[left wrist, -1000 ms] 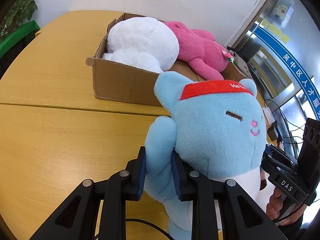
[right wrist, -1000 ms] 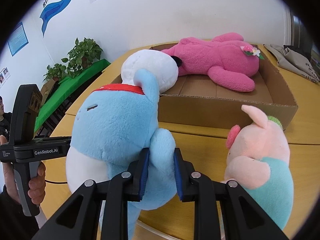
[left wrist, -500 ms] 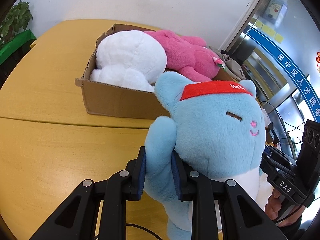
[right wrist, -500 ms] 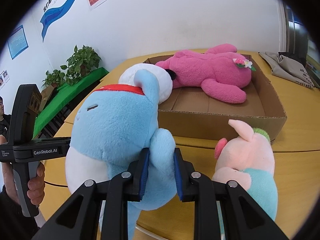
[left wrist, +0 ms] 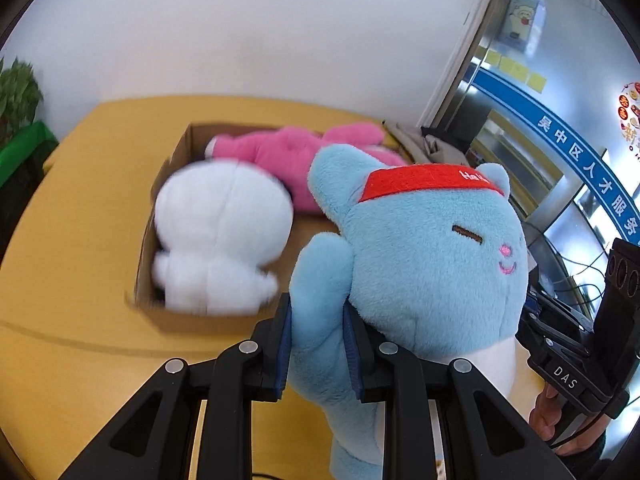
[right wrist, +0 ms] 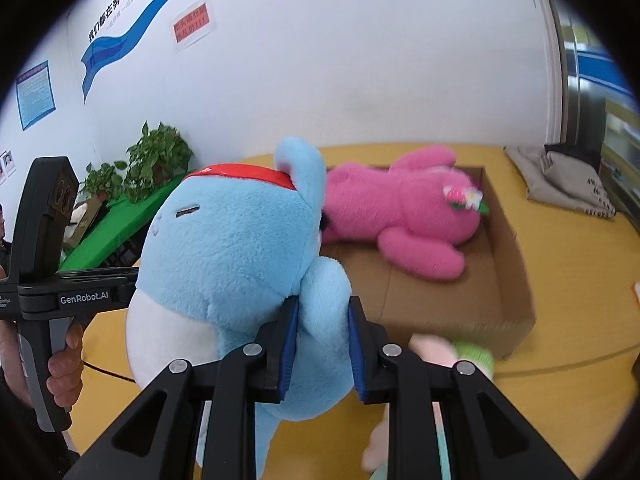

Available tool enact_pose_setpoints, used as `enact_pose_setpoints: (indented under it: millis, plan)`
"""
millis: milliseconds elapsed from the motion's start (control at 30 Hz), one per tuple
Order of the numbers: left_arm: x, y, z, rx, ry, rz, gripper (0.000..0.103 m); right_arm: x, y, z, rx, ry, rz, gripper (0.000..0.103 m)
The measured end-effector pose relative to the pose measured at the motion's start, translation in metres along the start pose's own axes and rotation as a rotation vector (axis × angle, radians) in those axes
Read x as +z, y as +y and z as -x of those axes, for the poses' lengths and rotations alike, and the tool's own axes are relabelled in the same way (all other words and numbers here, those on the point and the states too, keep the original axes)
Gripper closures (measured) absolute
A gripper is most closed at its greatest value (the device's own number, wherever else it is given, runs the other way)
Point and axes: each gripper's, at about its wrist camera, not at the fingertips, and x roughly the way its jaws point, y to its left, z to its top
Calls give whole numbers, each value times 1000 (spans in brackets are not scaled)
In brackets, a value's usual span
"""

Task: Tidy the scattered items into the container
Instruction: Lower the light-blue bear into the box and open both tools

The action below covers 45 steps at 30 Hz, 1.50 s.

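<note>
A blue plush cat [left wrist: 432, 264] with a red headband hangs in the air between both grippers. My left gripper [left wrist: 318, 344] is shut on one of its arms, my right gripper [right wrist: 320, 344] on the other arm; the cat [right wrist: 232, 256] fills that view's left. The open cardboard box [left wrist: 160, 280] stands on the table just beyond and below the cat, holding a white plush [left wrist: 220, 240] and a pink plush [left wrist: 288, 156]. The box [right wrist: 508, 264] and pink plush [right wrist: 404, 220] show in the right wrist view.
A pink-and-green pig plush [right wrist: 452, 356] sits on the yellow table [right wrist: 560, 380] in front of the box, partly hidden by my right gripper. A grey cloth bag [right wrist: 560, 176] lies at the far right. Green plants [right wrist: 156, 160] stand beyond the table's left edge.
Both grippers have risen with the blue cat and moved toward the box. I now look down into the box, and the pig plush has dropped low in the right wrist view.
</note>
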Motion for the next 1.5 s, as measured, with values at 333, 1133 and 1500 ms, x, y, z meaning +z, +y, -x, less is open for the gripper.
enact_pose_setpoints:
  millis: [333,1133,1500]
  plan:
    - [91,12,-129,132,81,-10,78,84,-59,-107,-93,26,-16,80]
    - [-55,9,-21,175,3,56,0,-12,-60,-36,-137,134,-15,19]
    - [-89,-30,12,126,0,19,0,-26,-29,19,-180,86,42,19]
